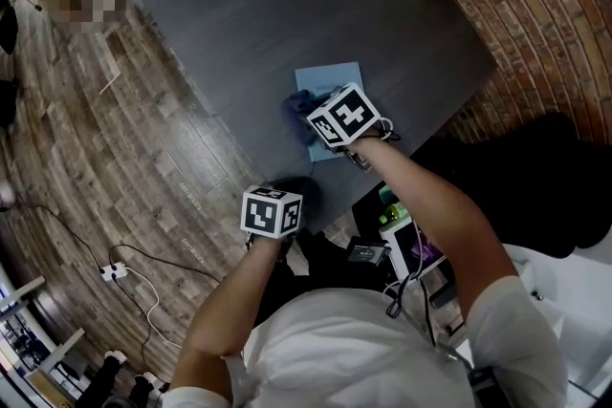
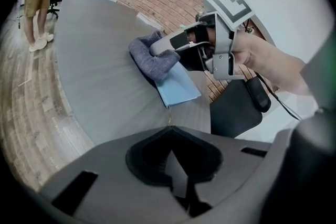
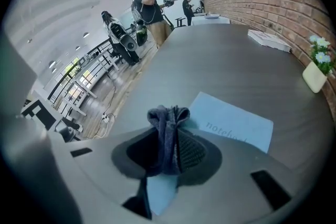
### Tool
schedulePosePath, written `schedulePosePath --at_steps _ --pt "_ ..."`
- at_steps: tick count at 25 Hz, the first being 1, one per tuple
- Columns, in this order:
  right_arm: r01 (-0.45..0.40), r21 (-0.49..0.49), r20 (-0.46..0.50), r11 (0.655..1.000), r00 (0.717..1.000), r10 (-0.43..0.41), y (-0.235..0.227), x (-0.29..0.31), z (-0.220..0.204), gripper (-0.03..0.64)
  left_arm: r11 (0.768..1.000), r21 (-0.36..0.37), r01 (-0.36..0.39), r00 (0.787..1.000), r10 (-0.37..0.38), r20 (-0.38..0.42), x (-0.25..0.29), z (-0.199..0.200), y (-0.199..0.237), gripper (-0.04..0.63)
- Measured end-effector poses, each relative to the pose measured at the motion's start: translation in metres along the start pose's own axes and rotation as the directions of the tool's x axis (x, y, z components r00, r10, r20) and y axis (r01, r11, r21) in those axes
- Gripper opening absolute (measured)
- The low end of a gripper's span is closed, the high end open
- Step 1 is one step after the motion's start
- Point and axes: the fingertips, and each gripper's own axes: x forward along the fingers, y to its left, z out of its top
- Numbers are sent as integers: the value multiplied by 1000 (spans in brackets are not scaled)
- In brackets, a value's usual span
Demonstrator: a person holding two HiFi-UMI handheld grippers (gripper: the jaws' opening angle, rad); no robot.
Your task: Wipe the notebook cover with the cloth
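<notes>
Gripping: right gripper [image 3: 170,150] clamps cloth [image 3: 167,122] on notebook [image 3: 237,124], forearm extended
Left gripper [image 2: 173,166]: jaws closed, empty, held back by tabletop [image 1: 239,14] edge

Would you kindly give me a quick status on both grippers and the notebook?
Right gripper shut on cloth, over blue notebook. Left gripper shut, empty, near table edge. Nothing blocking the cover.
</notes>
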Motion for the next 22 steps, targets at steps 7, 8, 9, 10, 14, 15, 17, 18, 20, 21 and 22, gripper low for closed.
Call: schedulePosePath --at_steps 7,8,9,10,14,15,17,18,20,21,22 --pt "23 10 5 1000 1000 -23 -16 6 19 104 1000 0 13 1000 -13 -6 0 0 0 8" --pt "27 12 7 1000 1000 -27 -19 7 22 104 1000 0 14 1000 -15 -6 0 0 0 8" --pt "31 14 9 999 999 -31 -21 7 25 104 1000 0 15 1000 -15 -7 0 0 0 8" --pt "34 15 11 999 999 -34 -23 8 28 104 1000 0 16 1000 -16 -7 -1 0 0 8" --pt "42 25 17 999 999 -42 -32 11 36 104 1000 2 20 1000 -20 -10 0 -1 -1 8" --pt "44 30 19 999 999 -45 -34 11 38 104 1000 2 20 1000 -20 -11 0 -2 -1 8" --pt "53 38 26 998 998 -54 -39 12 42 104 1000 2 20 1000 -20 -13 0 -2 -2 8" --pt "60 43 29 997 998 -62 -43 12 44 104 1000 3 21 1000 -21 -13 0 -3 -2 8" --pt "77 54 37 996 996 -79 -50 12 48 104 1000 4 21 1000 -21 -13 0 -2 -2 8" --pt "84 61 40 995 995 -87 -54 11 50 104 1000 4 21 1000 -21 -12 0 -2 -1 8" --pt "90 69 44 994 995 -93 -57 11 52 104 1000 3 21 1000 -21 -11 -1 -2 -1 8"
